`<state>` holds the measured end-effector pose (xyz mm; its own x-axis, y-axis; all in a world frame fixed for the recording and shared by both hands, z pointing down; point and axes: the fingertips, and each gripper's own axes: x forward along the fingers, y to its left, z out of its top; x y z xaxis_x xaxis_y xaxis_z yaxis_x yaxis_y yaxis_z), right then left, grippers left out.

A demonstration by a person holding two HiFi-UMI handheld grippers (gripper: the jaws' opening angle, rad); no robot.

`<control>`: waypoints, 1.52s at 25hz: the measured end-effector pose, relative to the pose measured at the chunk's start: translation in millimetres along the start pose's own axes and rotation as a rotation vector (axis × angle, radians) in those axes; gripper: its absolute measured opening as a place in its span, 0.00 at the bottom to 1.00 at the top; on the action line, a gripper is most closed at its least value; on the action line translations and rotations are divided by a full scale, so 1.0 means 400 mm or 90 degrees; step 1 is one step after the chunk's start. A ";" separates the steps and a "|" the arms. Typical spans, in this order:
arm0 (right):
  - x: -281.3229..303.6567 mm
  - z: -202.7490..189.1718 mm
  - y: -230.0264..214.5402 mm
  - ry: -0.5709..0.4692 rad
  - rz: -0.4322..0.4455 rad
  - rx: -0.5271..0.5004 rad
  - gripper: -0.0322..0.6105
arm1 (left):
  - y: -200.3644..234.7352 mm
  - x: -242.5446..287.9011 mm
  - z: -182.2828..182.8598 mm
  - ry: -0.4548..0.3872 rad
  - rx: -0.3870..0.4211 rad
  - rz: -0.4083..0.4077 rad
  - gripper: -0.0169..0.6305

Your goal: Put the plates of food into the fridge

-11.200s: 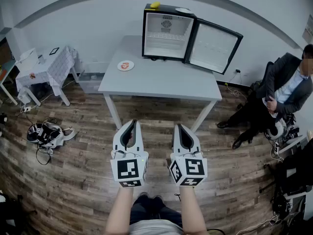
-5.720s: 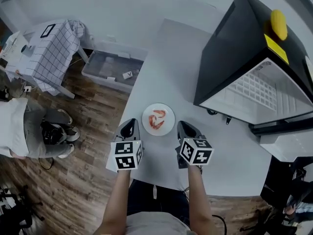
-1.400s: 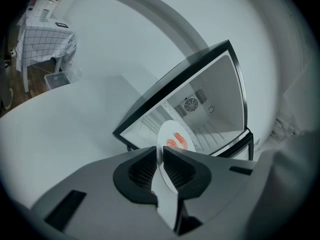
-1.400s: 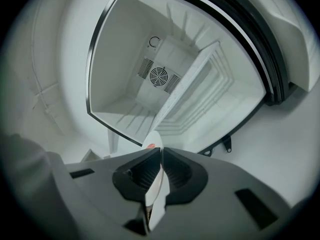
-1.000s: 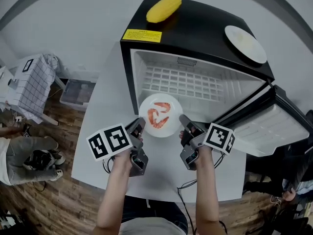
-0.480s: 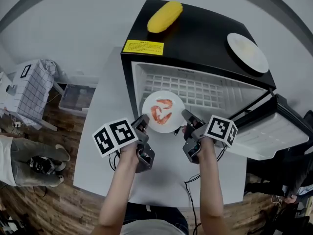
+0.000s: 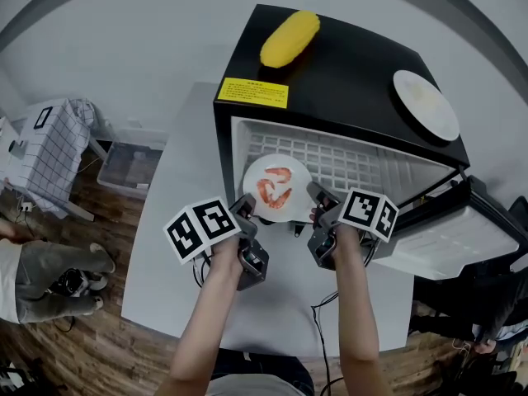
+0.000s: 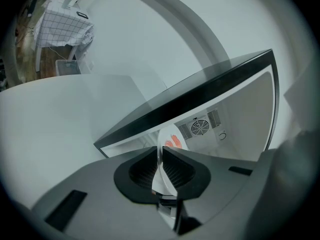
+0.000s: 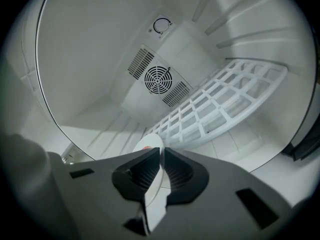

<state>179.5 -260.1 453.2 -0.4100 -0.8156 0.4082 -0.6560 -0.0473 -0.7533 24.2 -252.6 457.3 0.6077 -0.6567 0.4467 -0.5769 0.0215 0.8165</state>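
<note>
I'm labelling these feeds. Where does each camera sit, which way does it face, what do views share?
Head view: on head, steeply down at table and open fridge; both forearms show.
Left gripper view: on left gripper, toward fridge's opening; fingers pinch plate.
Right gripper view: on right gripper, into fridge; fingers pinch plate.
Shared: plate everywhere; fan vent in both gripper views.

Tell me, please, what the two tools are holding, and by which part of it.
One round white plate of red food, by its rim: the left tool clamps its left edge, the right tool its right edge.
</note>
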 end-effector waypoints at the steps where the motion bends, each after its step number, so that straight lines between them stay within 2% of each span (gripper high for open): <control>1: 0.003 0.000 -0.001 0.000 -0.008 -0.010 0.10 | 0.003 0.001 0.001 -0.002 -0.004 0.002 0.09; 8: 0.019 0.014 0.004 -0.008 -0.066 -0.110 0.11 | 0.003 0.012 0.010 -0.023 -0.061 -0.011 0.07; 13: -0.009 0.057 0.004 -0.080 -0.127 -0.205 0.13 | 0.002 0.017 0.018 -0.034 -0.088 -0.020 0.07; 15: -0.041 0.063 0.022 -0.118 -0.104 -0.229 0.14 | 0.002 0.020 0.020 -0.036 -0.098 -0.024 0.07; 18: -0.092 0.016 0.090 -0.155 -0.014 -0.308 0.13 | -0.001 0.022 0.027 -0.036 -0.107 -0.033 0.07; 20: -0.107 -0.062 0.136 -0.123 0.038 -0.401 0.11 | -0.005 0.024 0.029 -0.034 -0.109 -0.039 0.07; 23: -0.084 -0.198 0.150 -0.015 0.055 -0.507 0.08 | -0.005 0.025 0.031 -0.030 -0.107 -0.043 0.07; 26: -0.042 -0.252 0.132 0.035 0.041 -0.501 0.07 | -0.005 0.026 0.032 -0.028 -0.105 -0.044 0.07; 30: -0.022 -0.236 0.123 0.026 0.037 -0.431 0.07 | -0.008 0.027 0.032 -0.025 -0.101 -0.051 0.07; 33: -0.014 -0.218 0.124 0.014 0.034 -0.414 0.07 | -0.017 0.029 0.033 -0.016 -0.088 -0.065 0.07; 38: 0.019 -0.177 0.118 0.001 0.026 -0.386 0.07 | -0.043 0.020 0.018 -0.005 -0.007 -0.088 0.07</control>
<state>100.7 -227.8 457.3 -0.4435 -0.8090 0.3858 -0.8833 0.3216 -0.3410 34.8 -263.6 444.2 0.6768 -0.6596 0.3270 -0.4819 -0.0611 0.8741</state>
